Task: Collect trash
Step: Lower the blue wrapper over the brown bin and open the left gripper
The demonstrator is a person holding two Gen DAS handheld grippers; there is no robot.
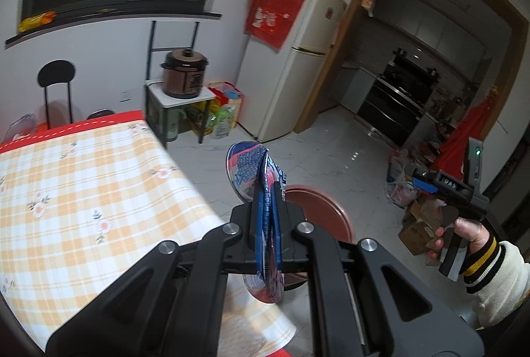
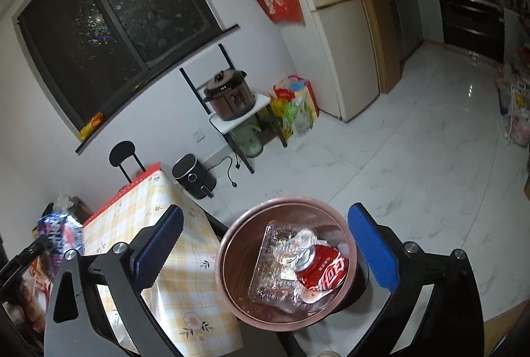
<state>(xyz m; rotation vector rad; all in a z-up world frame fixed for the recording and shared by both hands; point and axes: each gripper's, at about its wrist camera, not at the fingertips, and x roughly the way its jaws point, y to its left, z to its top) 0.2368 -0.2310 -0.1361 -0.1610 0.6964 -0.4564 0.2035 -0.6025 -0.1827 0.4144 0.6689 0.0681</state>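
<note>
**Wrapper pinched over the bin**

Wrapper (image 1: 261,178) in blue, red and white sits folded between the fingers of my left tongs (image 1: 266,218), which are pressed together on it; it sticks out past the fingertips and hangs below them too. Beneath it I see the red rim of the trash bin (image 1: 326,211) on the white floor, just beside the corner of the desk (image 1: 82,184) with its orange checked cloth. My right tongs (image 2: 265,254) are spread wide with nothing between the blue pads (image 2: 372,254), hovering above the bin (image 2: 228,244). Inside the bin lie a crushed red cola can (image 2: 323,267) and a clear plastic tray (image 2: 275,261), the can resting partly on the tray. From the right wrist view I catch the wrapper (image 2: 59,232) at the far left, above the desk edge (image 2: 172,287).
</note>
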